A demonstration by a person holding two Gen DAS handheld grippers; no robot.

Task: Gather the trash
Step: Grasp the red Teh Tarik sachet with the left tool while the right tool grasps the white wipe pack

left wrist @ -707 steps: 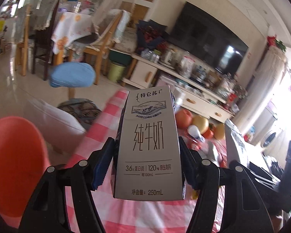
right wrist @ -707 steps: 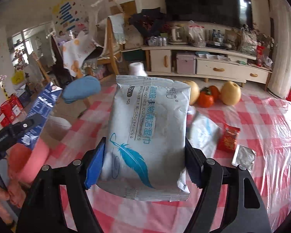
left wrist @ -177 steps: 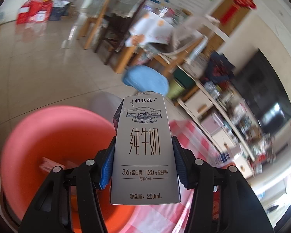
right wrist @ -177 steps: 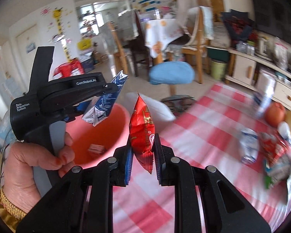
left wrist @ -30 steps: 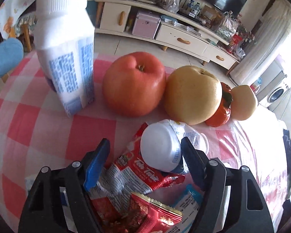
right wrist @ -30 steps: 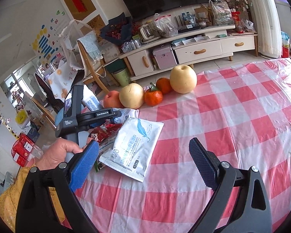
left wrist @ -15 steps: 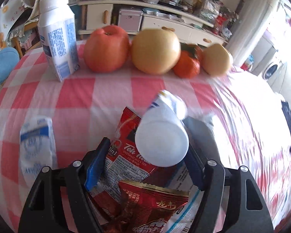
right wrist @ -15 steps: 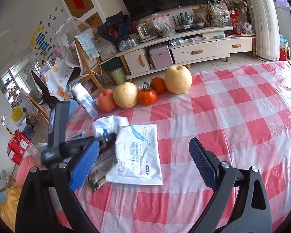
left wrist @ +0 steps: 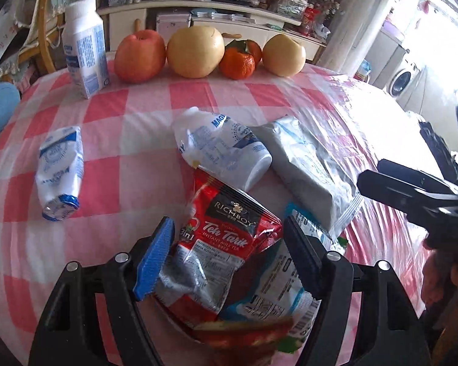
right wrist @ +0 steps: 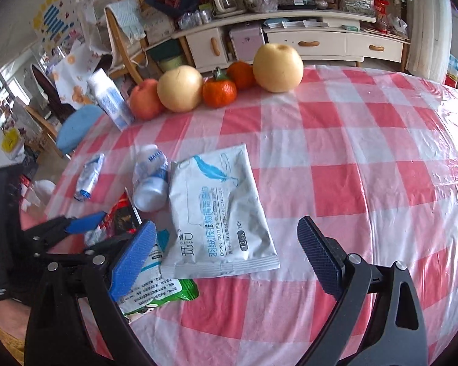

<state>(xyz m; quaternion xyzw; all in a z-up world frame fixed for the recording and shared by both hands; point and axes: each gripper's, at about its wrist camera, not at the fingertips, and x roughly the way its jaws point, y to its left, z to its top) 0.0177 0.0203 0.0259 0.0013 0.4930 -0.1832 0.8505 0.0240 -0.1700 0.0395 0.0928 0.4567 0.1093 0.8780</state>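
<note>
The left gripper [left wrist: 229,253] is sitting with its jaws apart on either side of a red foil "Teh Tarik" milk tea sachet [left wrist: 226,241], not squeezing it from what I'm seeing; the sachet's near end is getting cut off behind the gripper body, and there's a blurry red-and-green wrapper [left wrist: 250,335] under it I can't really read; a blue-and-white printed packet [left wrist: 278,289] is poking out on the right, half hidden. Just beyond, a crushed white plastic bottle with blue print [left wrist: 219,149] is lying on its side, touching the sachet's far edge; a silver-grey wet wipes pack [right wrist: 216,213] is lying right beside it on the pink-and-white checked tablecloth [right wrist: 351,152]. The right gripper [right wrist: 226,253] is hanging wide open, empty, over the near edge of that pack; a small crumpled white-and-blue pouch [left wrist: 61,174] is lying off left, well apart.
</note>
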